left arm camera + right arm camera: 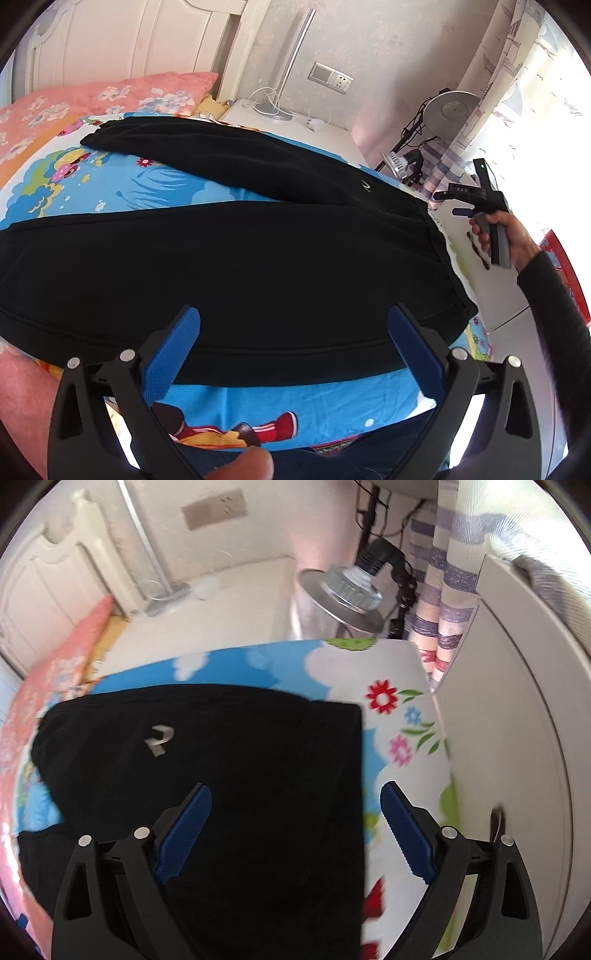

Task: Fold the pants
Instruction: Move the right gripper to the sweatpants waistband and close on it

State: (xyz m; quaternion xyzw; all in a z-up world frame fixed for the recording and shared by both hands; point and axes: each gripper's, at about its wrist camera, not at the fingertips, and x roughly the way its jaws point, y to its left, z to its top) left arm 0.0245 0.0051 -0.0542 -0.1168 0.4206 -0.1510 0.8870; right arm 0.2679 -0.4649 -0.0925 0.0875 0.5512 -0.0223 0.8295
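Note:
Black pants (236, 258) lie spread on the bed, both legs running to the left and the waistband at the right; a small silver logo (365, 185) shows near the waist. My left gripper (293, 325) is open and empty above the near leg's lower edge. My right gripper (448, 203) is held off the bed's right side beyond the waistband. In the right wrist view the right gripper (295, 799) is open and empty over the waistband edge of the pants (229, 775), with the logo (159, 740) ahead to the left.
A cartoon-print sheet (122, 184) covers the bed, with a pink floral pillow (92, 98) at the headboard. A white nightstand (291, 122) carries a lamp and cables. A light stand (343, 587) and curtain stand at the right, beside a white cabinet (517, 738).

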